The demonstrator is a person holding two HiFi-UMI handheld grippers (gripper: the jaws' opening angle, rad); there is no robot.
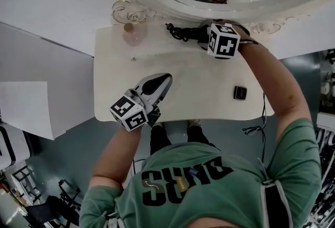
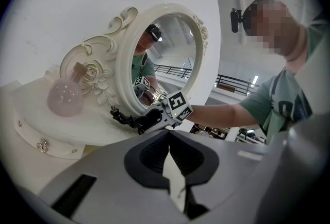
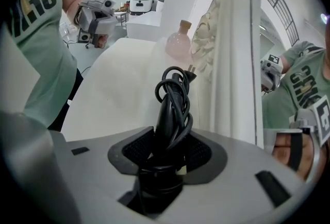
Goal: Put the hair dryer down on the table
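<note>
The black hair dryer (image 3: pixel 170 115), its cord wound round it, sits between the pads of my right gripper (image 3: pixel 167 153), which is shut on it. In the head view my right gripper (image 1: pixel 203 34) holds the hair dryer (image 1: pixel 183 32) low at the back of the white table (image 1: pixel 209 90), close to the mirror's base. I cannot tell whether it touches the tabletop. From the left gripper view the hair dryer (image 2: pixel 146 120) lies across the table. My left gripper (image 1: pixel 163 81) hovers level over the table's front left part, shut, with nothing in it (image 2: pixel 169 138).
A round mirror in an ornate white frame (image 1: pixel 172 9) stands at the back of the table. A pink round bottle (image 1: pixel 134 34) is by its left foot. A small dark object (image 1: pixel 240 93) lies at the right front, and a thin cable (image 1: pixel 257 128) hangs off that edge.
</note>
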